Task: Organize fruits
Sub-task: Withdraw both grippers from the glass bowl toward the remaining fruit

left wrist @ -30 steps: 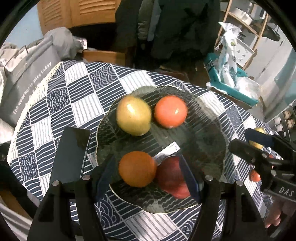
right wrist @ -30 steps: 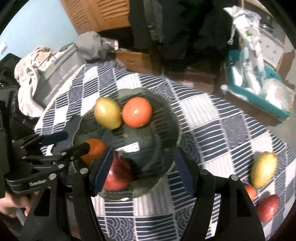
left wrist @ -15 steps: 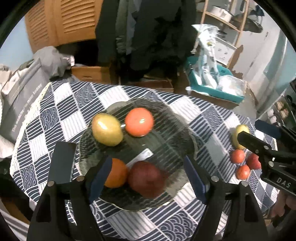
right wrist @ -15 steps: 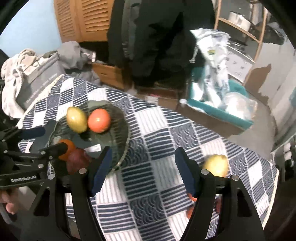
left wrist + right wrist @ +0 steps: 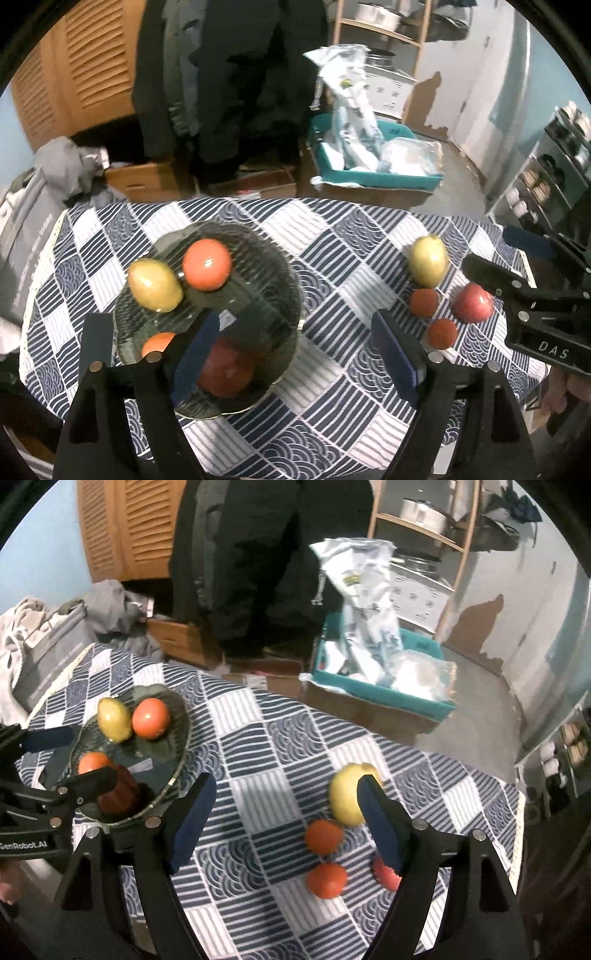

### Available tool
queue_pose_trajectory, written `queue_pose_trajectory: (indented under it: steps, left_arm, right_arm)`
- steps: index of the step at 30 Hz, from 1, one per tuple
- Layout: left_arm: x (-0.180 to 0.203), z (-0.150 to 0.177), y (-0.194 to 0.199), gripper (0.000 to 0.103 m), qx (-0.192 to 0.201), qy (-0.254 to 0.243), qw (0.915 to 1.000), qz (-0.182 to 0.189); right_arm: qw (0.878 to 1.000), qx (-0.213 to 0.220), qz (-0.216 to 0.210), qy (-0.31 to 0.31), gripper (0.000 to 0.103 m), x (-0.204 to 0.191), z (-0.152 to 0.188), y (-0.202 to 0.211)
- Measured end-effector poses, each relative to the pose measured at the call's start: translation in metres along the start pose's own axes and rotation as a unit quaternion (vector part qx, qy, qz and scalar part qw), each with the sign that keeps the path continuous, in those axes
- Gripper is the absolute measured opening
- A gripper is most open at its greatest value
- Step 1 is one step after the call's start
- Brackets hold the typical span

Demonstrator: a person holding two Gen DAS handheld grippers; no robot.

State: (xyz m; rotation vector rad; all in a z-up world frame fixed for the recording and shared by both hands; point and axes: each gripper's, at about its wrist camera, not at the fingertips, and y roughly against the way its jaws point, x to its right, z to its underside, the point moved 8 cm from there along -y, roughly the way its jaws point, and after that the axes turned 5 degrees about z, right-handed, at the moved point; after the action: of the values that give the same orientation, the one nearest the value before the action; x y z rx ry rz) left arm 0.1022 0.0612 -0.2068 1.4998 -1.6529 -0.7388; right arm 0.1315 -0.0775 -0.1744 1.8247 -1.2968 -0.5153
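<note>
Hovering above a round table draped in a blue-and-white checked cloth (image 5: 332, 266), with the ribbed clear glass plate (image 5: 273, 258) as the landmark. Sitting on that plate: a yellow-green pear-shaped fruit (image 5: 155, 284) touching a round orange-red tomato-like fruit (image 5: 207, 264) at the far side, and a small orange fruit (image 5: 159, 343) beside a dark red apple (image 5: 225, 373) at the near side. Lying on the cloth well apart from the plate, toward its right: a second yellow-green pear-shaped fruit (image 5: 428, 260), two small orange-red round fruits (image 5: 424, 302) (image 5: 442, 333) just beside it, and a red apple (image 5: 473, 302) close to those.

Hanging over the plate's near right edge, the left gripper (image 5: 291, 356): jaws standing apart after just widening, nothing pinched, the dark red apple only showing behind one blue pad. Hanging well to the right of the plate, the right gripper (image 5: 284, 821): jaws also just having spread, gripping nothing, with the loose fruits showing beside and behind its right blue pad (image 5: 380, 830). Showing beyond the table, far from the plate: a teal tray (image 5: 376, 177) holding white plastic bags.
</note>
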Motion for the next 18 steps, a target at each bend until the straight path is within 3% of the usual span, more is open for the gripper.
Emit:
queue_pose_trajectory:
  steps: [18]
  left_arm:
    - [0.084,-0.005,-0.007,0.086,-0.008,-0.073,0.9971,0.017]
  right_arm:
    - [0.998,-0.001,0.033,-0.059,0.081,0.086,0.034,0.027]
